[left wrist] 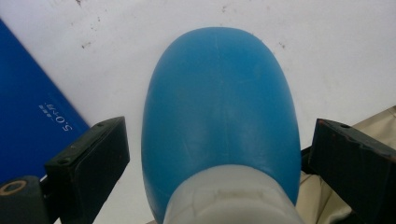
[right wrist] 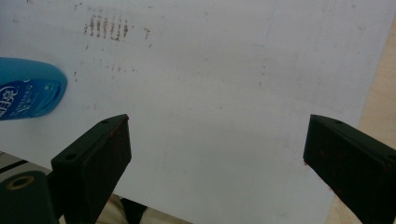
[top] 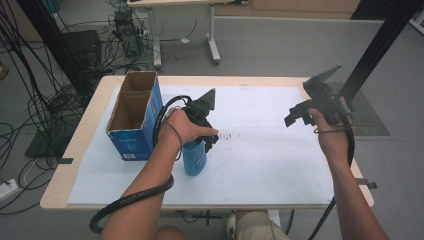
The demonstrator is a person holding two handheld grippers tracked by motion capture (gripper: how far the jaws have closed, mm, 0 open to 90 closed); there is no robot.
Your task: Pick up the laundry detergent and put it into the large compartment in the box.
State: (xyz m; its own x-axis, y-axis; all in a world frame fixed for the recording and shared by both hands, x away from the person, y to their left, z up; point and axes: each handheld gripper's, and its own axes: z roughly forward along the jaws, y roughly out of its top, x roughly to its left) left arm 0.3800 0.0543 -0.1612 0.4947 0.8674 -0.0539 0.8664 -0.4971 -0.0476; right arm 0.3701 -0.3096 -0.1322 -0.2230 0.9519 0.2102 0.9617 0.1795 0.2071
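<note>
Blue bottle (top: 194, 158) stands upright on the white sheet (top: 280, 165), just beside the open blue cardboard box (top: 134, 116). Left gripper (top: 206, 141) hangs over the bottle's top; in the left gripper view its jaws straddle the bottle (left wrist: 219, 112) with a clear gap on either side, not pressing it. Right gripper (top: 296, 114) is held above the sheet's right part, well apart from the bottle, its jaws spread wide with nothing between them, bare sheet (right wrist: 224, 116) beneath

Blue bottle (top: 194, 157) with pale cap stands upright on the white mat
</note>
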